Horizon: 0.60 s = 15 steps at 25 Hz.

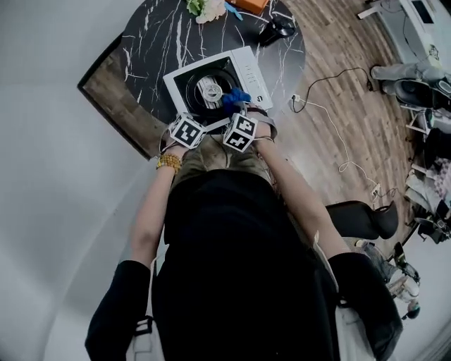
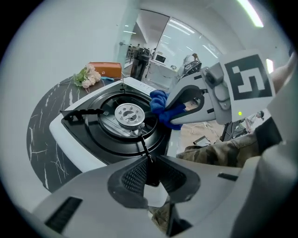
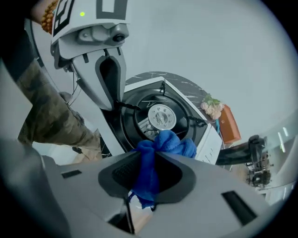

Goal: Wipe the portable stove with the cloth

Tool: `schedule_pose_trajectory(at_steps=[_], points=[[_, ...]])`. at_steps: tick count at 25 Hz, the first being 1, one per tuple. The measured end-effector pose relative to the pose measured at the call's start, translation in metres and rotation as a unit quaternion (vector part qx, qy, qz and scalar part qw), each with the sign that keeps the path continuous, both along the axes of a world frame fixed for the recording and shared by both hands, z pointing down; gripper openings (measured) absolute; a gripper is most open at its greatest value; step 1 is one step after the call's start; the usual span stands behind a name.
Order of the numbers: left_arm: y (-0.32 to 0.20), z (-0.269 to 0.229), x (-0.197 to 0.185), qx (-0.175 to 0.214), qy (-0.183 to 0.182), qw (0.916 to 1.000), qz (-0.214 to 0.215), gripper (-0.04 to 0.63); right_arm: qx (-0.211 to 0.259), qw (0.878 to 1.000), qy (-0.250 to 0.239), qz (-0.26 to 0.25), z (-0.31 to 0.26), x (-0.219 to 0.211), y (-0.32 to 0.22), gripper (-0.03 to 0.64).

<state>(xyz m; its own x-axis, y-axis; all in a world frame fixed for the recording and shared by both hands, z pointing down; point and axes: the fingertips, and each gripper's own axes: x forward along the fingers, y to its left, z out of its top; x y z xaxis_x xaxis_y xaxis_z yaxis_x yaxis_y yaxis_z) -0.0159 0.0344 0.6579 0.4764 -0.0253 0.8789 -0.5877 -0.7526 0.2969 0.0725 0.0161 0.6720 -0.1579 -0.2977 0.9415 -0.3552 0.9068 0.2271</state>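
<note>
The portable stove [image 1: 248,68] is white with a black round top and a silver burner [image 1: 209,88]; it stands on the black marble table. My right gripper [image 3: 151,174] is shut on a bunched blue cloth [image 3: 156,153], which hangs over the stove's near right side, beside the burner [image 3: 160,116]. The cloth [image 1: 237,97] shows above the right marker cube in the head view. My left gripper [image 2: 148,169] stands at the stove's near edge with a narrow gap between its jaws. The end of a thin black pan-support prong [image 2: 143,146] reaches the mouth of that gap.
Pale flowers [image 1: 204,8], an orange case [image 1: 251,4] and a black object [image 1: 275,29] lie at the table's far side. The round table [image 1: 151,35] ends close to my legs. A white cable [image 1: 331,120] runs over the wooden floor at right, near a black chair [image 1: 366,218].
</note>
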Motion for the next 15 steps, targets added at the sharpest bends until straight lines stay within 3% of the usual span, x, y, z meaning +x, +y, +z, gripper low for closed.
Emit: schedule_pose_trajectory(at_steps=[3,7,13,15], points=[[0.002,0.006,0.0,-0.023,0.031,0.9992,0.007,0.064,-0.034,0.999,-0.002,0.007,0.002,-0.005,-0.002,0.08],[0.005,0.006,0.001,-0.039,0.056,0.9977,0.004,0.066,-0.04,0.999,-0.016,0.029,0.0,-0.01,0.0,0.077],[0.006,0.005,0.001,-0.032,0.058,0.9976,0.018,0.067,-0.084,0.995,-0.036,0.039,-0.004,-0.031,0.013,0.077],[0.006,0.005,0.001,-0.032,0.06,0.9975,0.021,0.069,-0.106,0.992,-0.065,0.038,-0.008,-0.049,0.019,0.077]])
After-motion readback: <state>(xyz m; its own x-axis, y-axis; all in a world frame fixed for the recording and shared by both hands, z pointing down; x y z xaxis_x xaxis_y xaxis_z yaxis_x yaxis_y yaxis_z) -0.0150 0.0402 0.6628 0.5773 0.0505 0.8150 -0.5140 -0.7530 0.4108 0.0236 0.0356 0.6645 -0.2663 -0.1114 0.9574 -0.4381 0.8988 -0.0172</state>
